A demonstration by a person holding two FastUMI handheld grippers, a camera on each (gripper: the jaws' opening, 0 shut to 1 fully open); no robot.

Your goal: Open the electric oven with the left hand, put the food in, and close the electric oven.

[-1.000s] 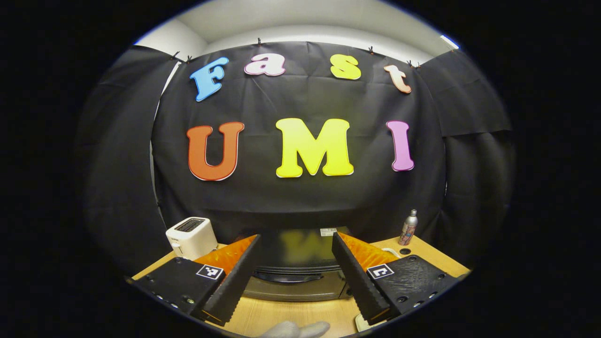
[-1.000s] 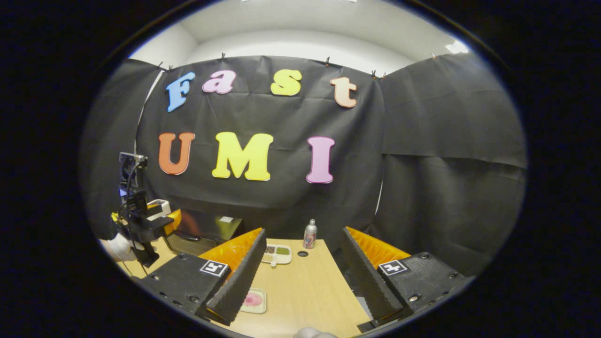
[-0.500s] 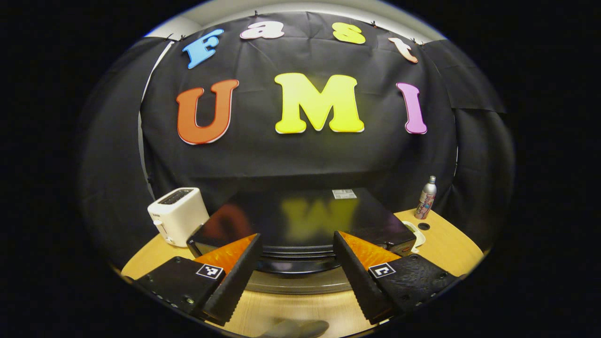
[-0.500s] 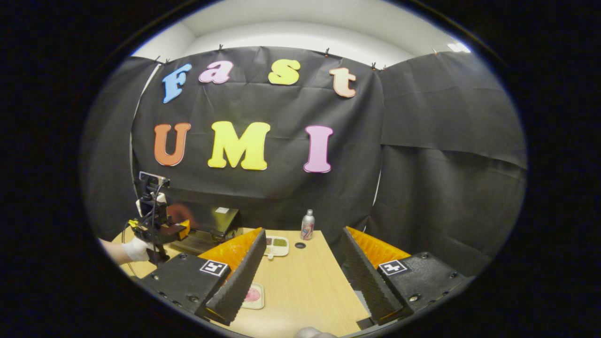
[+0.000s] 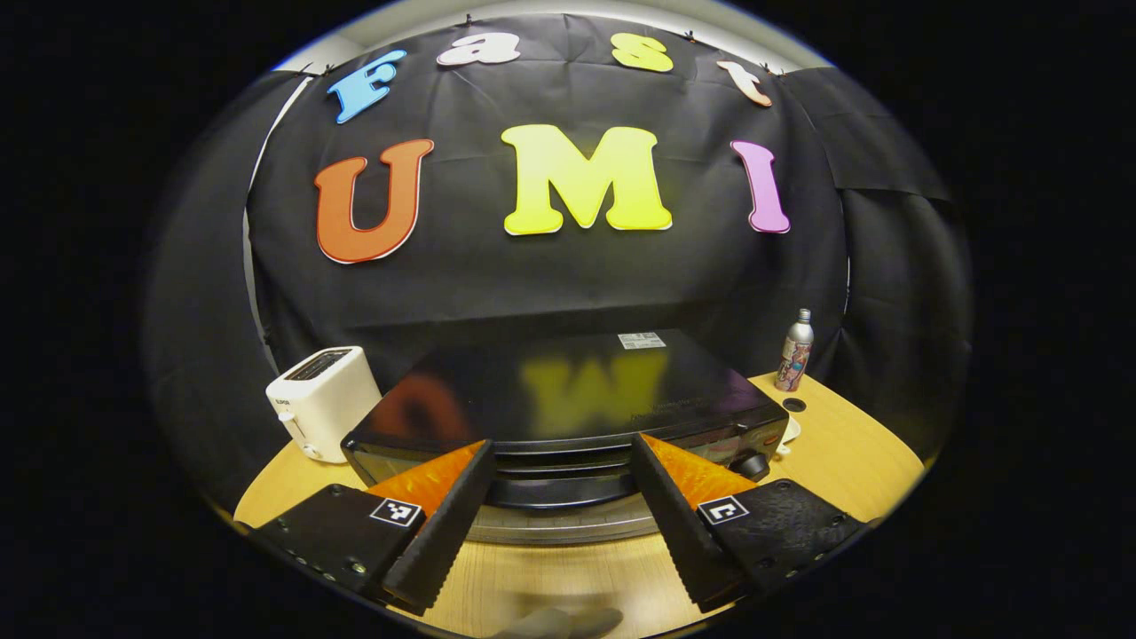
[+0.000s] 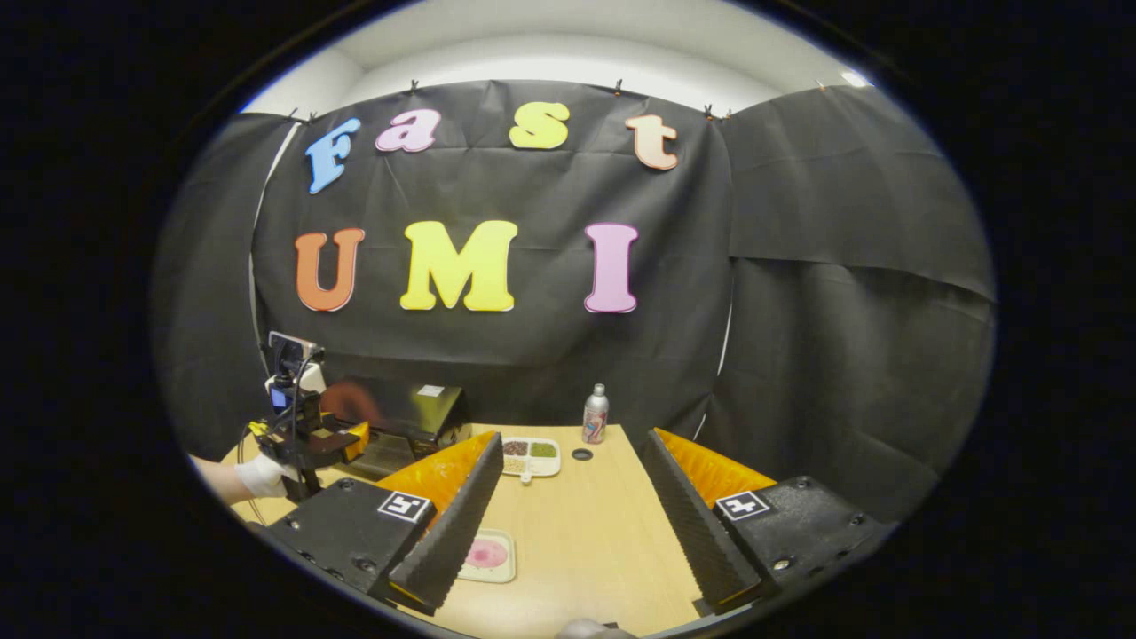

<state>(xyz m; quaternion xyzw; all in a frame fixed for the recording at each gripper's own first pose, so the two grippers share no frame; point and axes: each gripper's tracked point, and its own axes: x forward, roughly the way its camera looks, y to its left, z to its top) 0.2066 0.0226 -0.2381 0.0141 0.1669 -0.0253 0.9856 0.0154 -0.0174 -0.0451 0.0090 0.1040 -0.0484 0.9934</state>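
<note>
The left gripper (image 5: 561, 519) has its jaws wide apart, with nothing between them. Right ahead, at 12 o'clock, sits the electric oven (image 5: 568, 399), black and shiny on top. Its dark handle bar (image 5: 559, 491) runs across the gap between the jaws, just above the door's silver edge. The door looks shut.

To do this step well, I think the jaws should go straight in until the handle bar sits deep between them. Then they should squeeze on the middle of the bar, not on one end. The pull should follow the way the door swings, slow and smooth, so the oven does not slide on the tabletop (image 5: 825, 448).

At 10 o'clock stands a white toaster (image 5: 321, 402). At 2 o'clock stands a small bottle (image 5: 795, 351).

The right gripper (image 6: 577, 524) also has its jaws apart and empty. The pink food on its little tray (image 6: 486, 556) lies low at 7 o'clock, by its left finger.
</note>
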